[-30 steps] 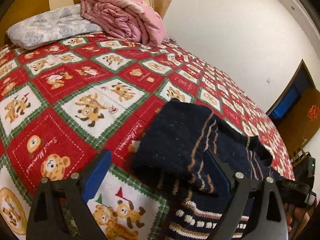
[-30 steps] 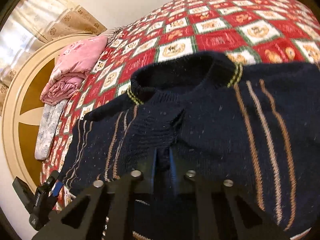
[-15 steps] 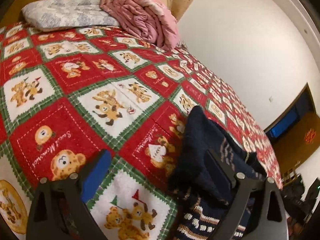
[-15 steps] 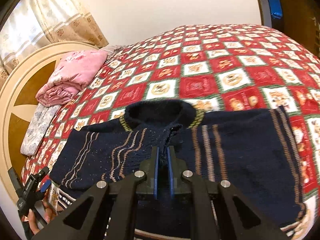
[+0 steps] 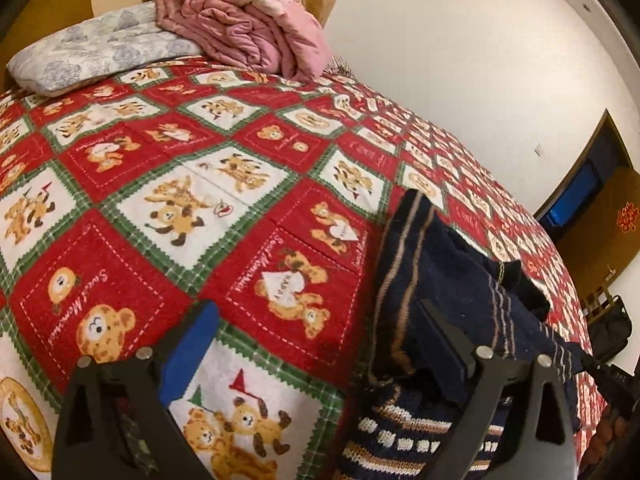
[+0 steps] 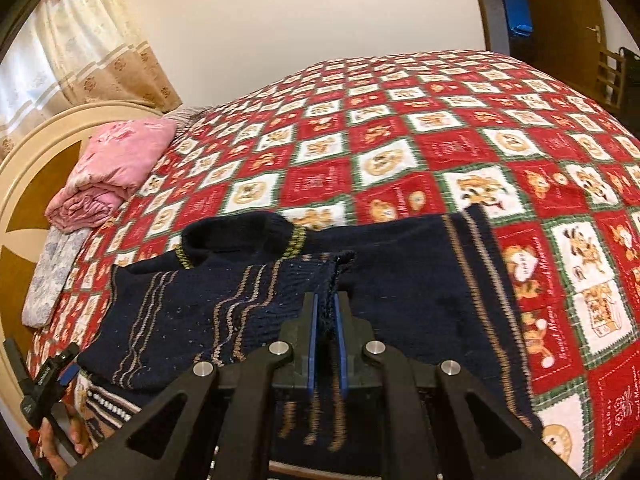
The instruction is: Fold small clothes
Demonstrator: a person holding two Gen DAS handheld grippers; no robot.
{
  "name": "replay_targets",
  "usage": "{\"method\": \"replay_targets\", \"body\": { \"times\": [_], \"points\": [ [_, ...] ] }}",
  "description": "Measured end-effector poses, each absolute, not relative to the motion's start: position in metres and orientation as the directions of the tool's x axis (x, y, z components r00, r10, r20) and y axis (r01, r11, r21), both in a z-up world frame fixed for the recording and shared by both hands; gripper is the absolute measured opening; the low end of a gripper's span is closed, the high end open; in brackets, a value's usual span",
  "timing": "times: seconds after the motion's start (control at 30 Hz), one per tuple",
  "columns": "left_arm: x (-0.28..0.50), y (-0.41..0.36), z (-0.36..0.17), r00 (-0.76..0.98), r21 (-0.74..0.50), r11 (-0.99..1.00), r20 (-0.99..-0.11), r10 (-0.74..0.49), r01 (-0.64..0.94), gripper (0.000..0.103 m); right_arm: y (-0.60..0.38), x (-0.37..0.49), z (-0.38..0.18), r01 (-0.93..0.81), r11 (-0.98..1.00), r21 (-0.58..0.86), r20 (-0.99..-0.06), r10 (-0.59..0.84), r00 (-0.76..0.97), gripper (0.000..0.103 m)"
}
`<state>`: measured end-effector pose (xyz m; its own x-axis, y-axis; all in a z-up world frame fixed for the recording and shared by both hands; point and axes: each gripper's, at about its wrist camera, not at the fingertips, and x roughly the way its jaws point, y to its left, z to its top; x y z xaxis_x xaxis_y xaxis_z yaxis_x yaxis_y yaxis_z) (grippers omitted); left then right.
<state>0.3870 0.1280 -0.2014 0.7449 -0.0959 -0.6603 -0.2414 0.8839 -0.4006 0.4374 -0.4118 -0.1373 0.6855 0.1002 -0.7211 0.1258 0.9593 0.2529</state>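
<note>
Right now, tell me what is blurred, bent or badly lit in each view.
Left wrist view: fisheye bends the bedspread into a dome; the navy sweater is softly smeared at its near edge; warm indoor light, black vignette at the corners. Right wrist view: the same bulging; sweater stripes just ahead of the right gripper blur; the curtain is washed out pale.
</note>
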Motion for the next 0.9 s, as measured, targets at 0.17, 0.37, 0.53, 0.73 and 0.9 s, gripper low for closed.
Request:
{"method": "replay_targets", "body": {
  "times": [0.17,0.37,0.53,0.73,0.9],
  "points": [
    [0.387,0.123,-0.201,0.742,-0.372,0.898,-0.666,-0.081,-0.236,0.098,-0.426,0.437,-0.146,0.173,0.957,0.232,-0.738,0.058,0.673,0.007],
    [0.392,0.106,-0.199,0.725,-0.291,0.937,-0.685,-0.065,-0.192,0.101,-0.439,0.439,-0.165,0.223,0.950,0.219,-0.775,0.031,0.631,0.007],
    [0.399,0.085,-0.200,0.693,-0.176,0.974,-0.720,-0.027,-0.145,0.102,-0.445,0.444,-0.181,0.241,0.944,0.225,-0.808,0.042,0.588,0.008],
    [0.407,0.080,-0.207,0.638,-0.119,0.985,-0.770,-0.009,-0.128,0.102,-0.441,0.432,-0.160,0.263,0.954,0.144,-0.789,-0.050,0.612,0.010],
    [0.405,0.084,-0.207,0.646,-0.156,0.979,-0.762,-0.035,-0.130,0.102,-0.397,0.429,-0.140,0.081,0.989,0.122,-0.729,0.034,0.684,0.016]
  ]
}}
